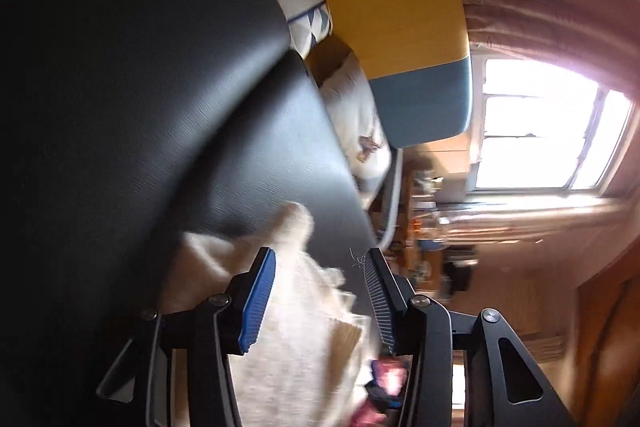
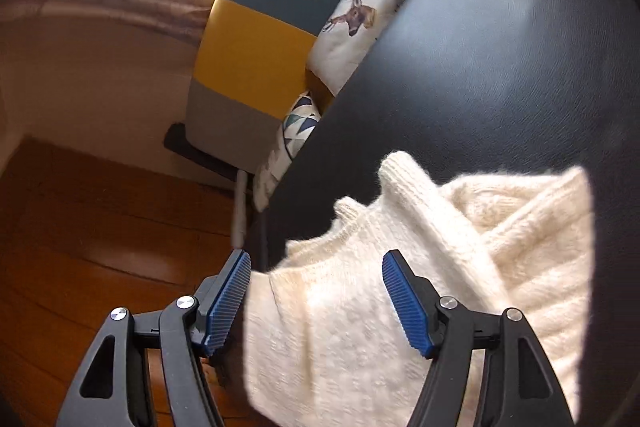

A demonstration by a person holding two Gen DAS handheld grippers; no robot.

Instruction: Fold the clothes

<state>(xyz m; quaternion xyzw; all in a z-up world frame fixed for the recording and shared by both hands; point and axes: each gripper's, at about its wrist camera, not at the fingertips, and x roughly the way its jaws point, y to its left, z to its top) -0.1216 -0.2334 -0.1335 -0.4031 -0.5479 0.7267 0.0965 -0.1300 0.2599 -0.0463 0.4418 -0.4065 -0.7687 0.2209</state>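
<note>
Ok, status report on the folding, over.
Left gripper open, right gripper open, neither gripping. Cream knit sweater bunched on the black table, part hanging over the edge. Nothing in the way.

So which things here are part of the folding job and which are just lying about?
Part of the job:
cream knit sweater
black table
left gripper, right gripper, jaws open

Lying about:
deer-print cushion
triangle-pattern cushion
colour-block chair

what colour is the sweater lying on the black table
Cream, an off-white fuzzy knit sweater with ribbed edges. It shows best in the right wrist view.
</note>
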